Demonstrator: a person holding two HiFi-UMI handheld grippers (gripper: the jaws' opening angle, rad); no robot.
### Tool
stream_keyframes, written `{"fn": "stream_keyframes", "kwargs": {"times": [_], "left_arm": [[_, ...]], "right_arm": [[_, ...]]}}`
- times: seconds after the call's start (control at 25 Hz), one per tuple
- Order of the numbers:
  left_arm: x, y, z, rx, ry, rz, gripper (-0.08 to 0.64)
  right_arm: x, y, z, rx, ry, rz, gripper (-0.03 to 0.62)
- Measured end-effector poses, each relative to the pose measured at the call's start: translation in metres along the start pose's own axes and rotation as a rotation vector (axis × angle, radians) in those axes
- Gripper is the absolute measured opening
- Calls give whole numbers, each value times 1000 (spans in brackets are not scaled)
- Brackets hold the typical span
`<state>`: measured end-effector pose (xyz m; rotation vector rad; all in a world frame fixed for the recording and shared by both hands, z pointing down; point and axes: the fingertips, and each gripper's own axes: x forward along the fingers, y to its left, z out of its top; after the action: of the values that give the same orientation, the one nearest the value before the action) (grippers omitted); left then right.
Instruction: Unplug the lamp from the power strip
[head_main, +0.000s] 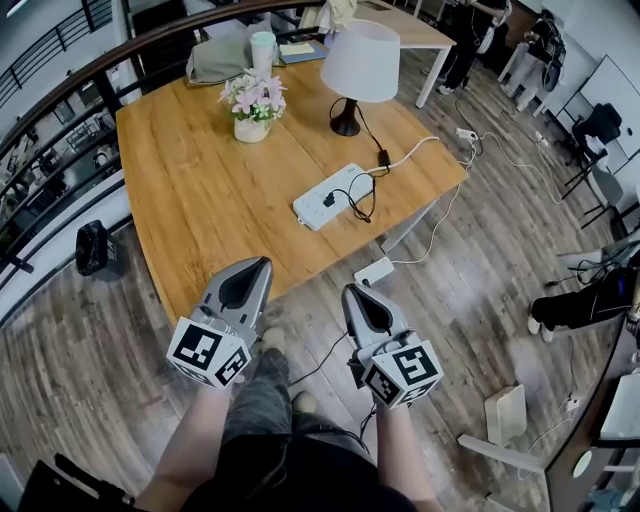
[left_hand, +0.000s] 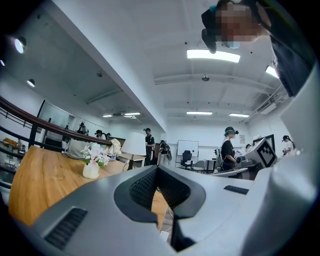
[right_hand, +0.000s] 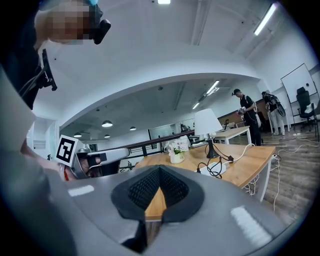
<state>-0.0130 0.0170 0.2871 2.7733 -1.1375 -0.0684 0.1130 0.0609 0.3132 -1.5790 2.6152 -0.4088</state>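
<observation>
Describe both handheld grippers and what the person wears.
The left grey tapered plastic claw and the right grey tapered plastic claw each carry black ribbed pads inside and a white cube with black square markers behind. No cables show on them. Forearms unsleeved; the person wears grey jeans.

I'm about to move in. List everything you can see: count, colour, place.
Table: one, wooden, ahead of both tools.
Lamp: one, white shade, black base, table's far side.
Power strip: one, white, on table near lamp.
Plug: one, black, in the power strip.
Flower pot: one, white with pink flowers, left of lamp.
Cup: one, pale, table's far edge.
Left tool: one, grey, shut, empty.
Right tool: one, grey, shut, empty.
</observation>
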Motion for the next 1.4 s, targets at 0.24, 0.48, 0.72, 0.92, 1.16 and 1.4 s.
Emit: {"fn": "stream_keyframes", "kwargs": {"times": [0.24, 0.48, 0.72, 0.92, 1.16, 1.4], "left_arm": [[42, 38, -15, -40, 34, -40, -3], [98, 70, -25, -57, 74, -111, -3], [140, 83, -38, -52, 124, -195, -3], [163, 94, -57, -72, 169, -242, -2], [178, 100, -83, -73, 230, -273, -2], [188, 95, -111, -52, 294, -294, -2]], "right_arm": [[56, -20, -5, 21, 40, -8, 8], [106, -51, -12, 36, 90, -51, 9], [138, -72, -21, 48, 127, -95, 8], [155, -90, -34, 63, 155, -147, 9], [172, -111, -46, 41, 184, -214, 9], [185, -139, -60, 20, 209, -284, 9]]}}
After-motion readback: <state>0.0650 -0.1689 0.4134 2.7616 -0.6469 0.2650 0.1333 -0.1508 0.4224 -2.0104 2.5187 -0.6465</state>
